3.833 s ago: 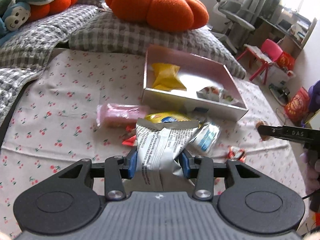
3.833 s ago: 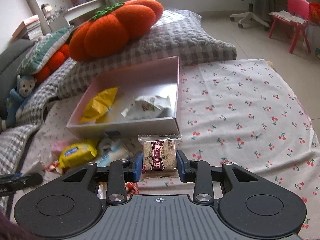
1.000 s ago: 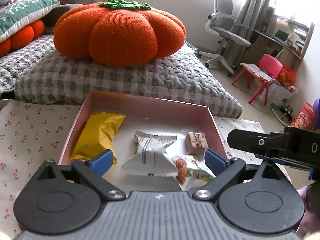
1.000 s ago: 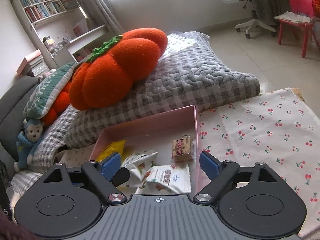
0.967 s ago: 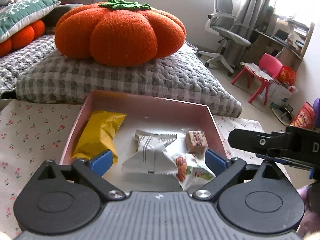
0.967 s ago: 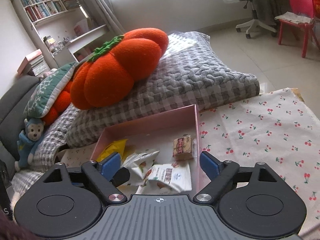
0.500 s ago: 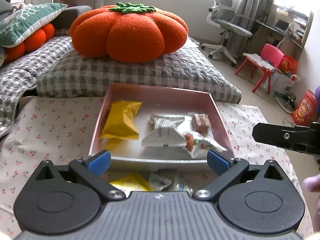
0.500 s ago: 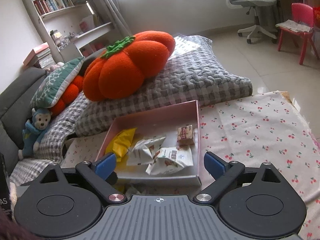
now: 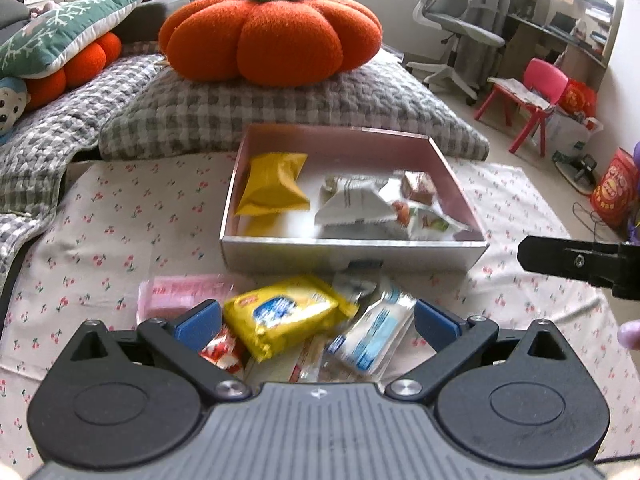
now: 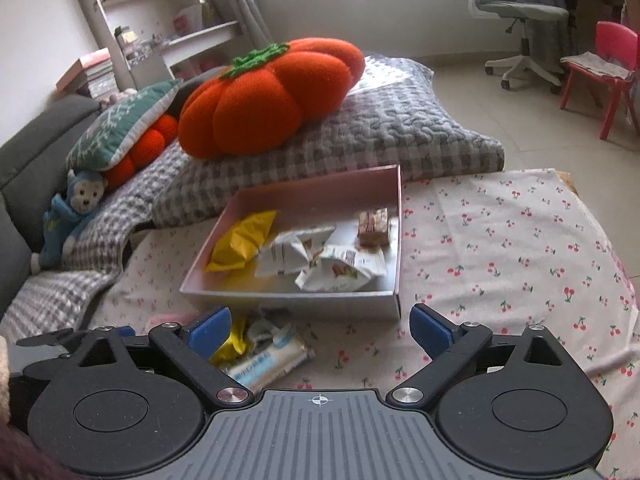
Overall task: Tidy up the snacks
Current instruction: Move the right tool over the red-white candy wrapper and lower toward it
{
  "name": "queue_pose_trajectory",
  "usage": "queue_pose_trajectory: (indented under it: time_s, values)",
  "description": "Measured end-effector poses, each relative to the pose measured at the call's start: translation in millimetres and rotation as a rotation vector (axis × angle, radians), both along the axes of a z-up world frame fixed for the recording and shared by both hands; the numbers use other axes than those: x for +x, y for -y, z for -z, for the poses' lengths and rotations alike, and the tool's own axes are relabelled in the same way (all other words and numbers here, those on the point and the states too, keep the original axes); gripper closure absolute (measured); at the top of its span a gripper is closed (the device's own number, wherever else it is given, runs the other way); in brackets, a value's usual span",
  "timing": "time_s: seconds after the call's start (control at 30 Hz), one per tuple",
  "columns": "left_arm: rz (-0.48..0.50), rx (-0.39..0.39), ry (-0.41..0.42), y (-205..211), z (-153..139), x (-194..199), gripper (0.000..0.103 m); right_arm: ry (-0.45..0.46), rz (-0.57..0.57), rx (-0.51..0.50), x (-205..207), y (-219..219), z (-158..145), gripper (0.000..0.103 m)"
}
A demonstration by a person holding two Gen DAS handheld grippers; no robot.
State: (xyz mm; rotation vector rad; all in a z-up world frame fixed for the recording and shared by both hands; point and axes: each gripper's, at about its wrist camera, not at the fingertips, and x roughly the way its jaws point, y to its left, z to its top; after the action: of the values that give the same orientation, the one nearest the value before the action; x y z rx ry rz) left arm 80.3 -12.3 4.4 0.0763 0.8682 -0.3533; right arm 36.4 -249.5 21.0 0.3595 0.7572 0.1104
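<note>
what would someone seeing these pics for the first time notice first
The big orange pumpkin cushion on the grey checked pillow dominates the background. In front of it, on the cherry-print cloth, a pink box holds several snack packets, including a yellow one. More snacks lie loose before the box, a yellow-and-blue packet nearest the open left gripper.

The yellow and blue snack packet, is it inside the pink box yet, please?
No, it lies on the cloth in front of the box.

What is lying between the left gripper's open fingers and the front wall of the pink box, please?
In the left wrist view, loose snacks lie on the cloth between the left gripper and the pink box: a yellow packet, a blue-and-white packet and a pink packet.
</note>
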Motion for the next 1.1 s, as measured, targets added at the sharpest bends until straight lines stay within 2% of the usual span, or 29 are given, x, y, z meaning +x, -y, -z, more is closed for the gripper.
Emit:
queue_pose_trajectory:
  time_s: [0.2,0.4,0.67,0.87,1.0,1.1]
  values:
    - [0.006,0.038,-0.011,-11.9,11.4,-6.0,0.0,-0.011,-0.023,-0.03,-6.4,-8.5,11.9,0.005]
    - [0.008,0.048,-0.006,-29.1,16.0,-8.2,0.0,0.008,-0.067,-0.121,-15.3,-16.6,19.1,0.005]
    - [0.034,0.076,0.036,-53.6,26.5,-11.6,0.0,0.028,-0.08,-0.164,-23.4,-14.6,29.8,0.005]
    - [0.068,0.104,0.047,-66.8,36.5,-13.7,0.0,0.002,-0.08,-0.187,-22.5,-15.7,40.3,0.005]
    - [0.091,0.145,0.095,-75.0,41.7,-13.8,0.0,-0.018,-0.104,-0.199,-22.9,-23.1,46.7,0.005]
    - [0.095,0.136,0.107,-81.2,46.0,-9.7,0.001,-0.03,-0.131,-0.203,-23.7,-31.0,50.3,0.005]
